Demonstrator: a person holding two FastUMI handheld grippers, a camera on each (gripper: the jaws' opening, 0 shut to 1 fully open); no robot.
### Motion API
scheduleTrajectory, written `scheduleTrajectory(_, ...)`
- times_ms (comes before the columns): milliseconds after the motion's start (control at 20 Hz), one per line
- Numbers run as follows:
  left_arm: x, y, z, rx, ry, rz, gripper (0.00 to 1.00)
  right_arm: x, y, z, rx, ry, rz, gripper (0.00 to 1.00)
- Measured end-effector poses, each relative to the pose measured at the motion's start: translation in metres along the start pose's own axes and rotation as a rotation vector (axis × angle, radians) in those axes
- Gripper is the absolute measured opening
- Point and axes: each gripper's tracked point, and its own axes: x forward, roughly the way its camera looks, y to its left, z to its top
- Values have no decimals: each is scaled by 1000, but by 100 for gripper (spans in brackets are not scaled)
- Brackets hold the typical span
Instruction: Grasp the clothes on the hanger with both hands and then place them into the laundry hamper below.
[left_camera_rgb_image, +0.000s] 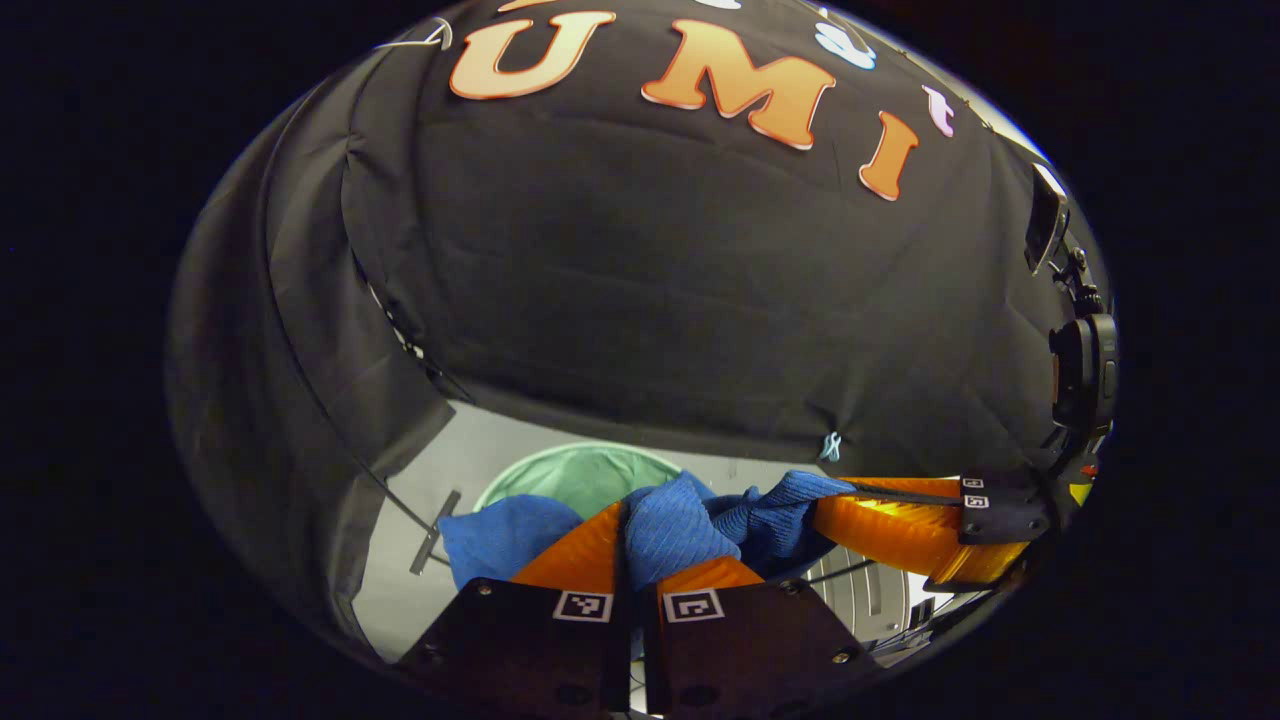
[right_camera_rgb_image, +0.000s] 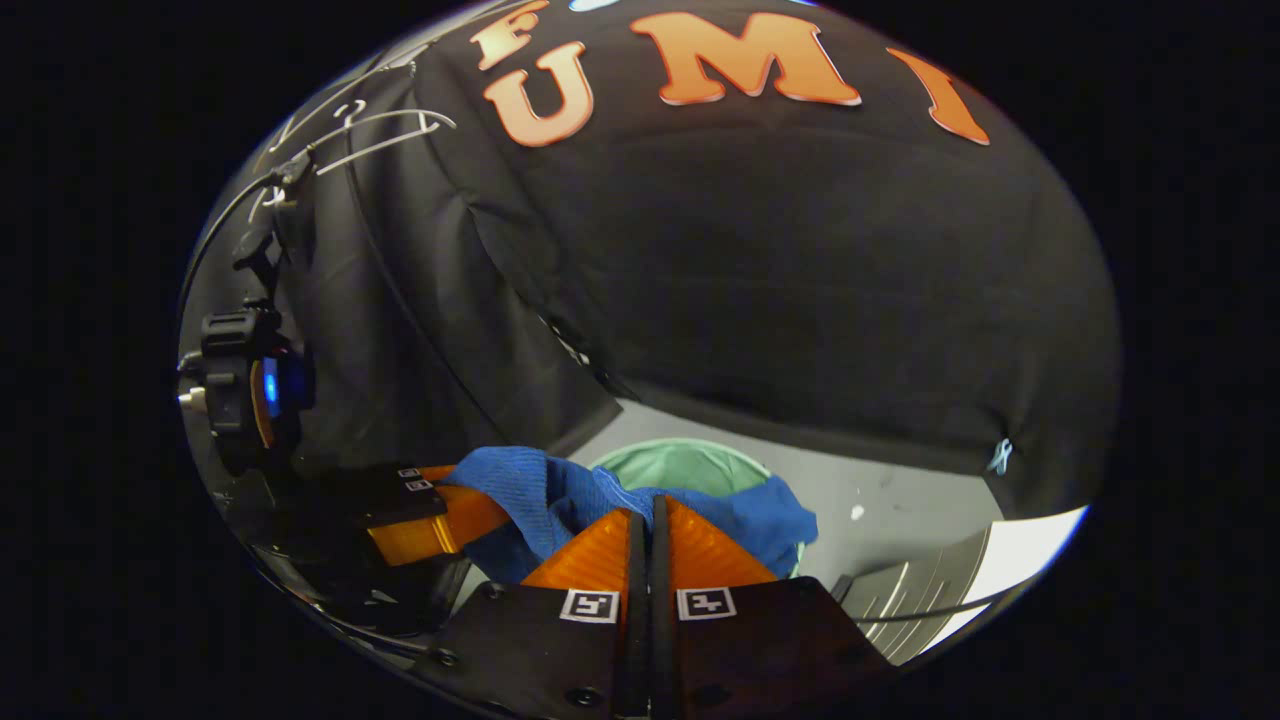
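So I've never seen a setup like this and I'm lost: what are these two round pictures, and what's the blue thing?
Each picture comes from a camera riding on a handheld two-finger gripper, looking along its fingers. In the left gripper view, the left gripper is shut on a blue cloth; the other gripper shows to the right. In the right gripper view, the right gripper pinches the same cloth. Below, on the pale floor, stands a green hamper, where the cloth should go.

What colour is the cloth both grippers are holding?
Blue, with a fine ribbed knit. The cloth shows best in the left gripper view, bunched above the pale green hamper.
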Motion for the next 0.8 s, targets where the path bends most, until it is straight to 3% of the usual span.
scheduleTrajectory(200,0,-1,-26,20,97,15,8,12,-11,-30,79,89,-22,8)
scheduleTrajectory(350,-5,4,-31,13,110,59,21,24,-29,-49,83,133,-62,11)
scheduleTrajectory(600,-12,16,-44,16,132,135,98,21,-49,-54,74,128,-102,84)
scheduleTrajectory(650,-14,22,-44,13,120,158,99,21,-51,-53,69,125,-100,98)
scheduleTrajectory(800,-28,21,-36,-23,58,179,97,10,-50,-46,49,103,-80,98)
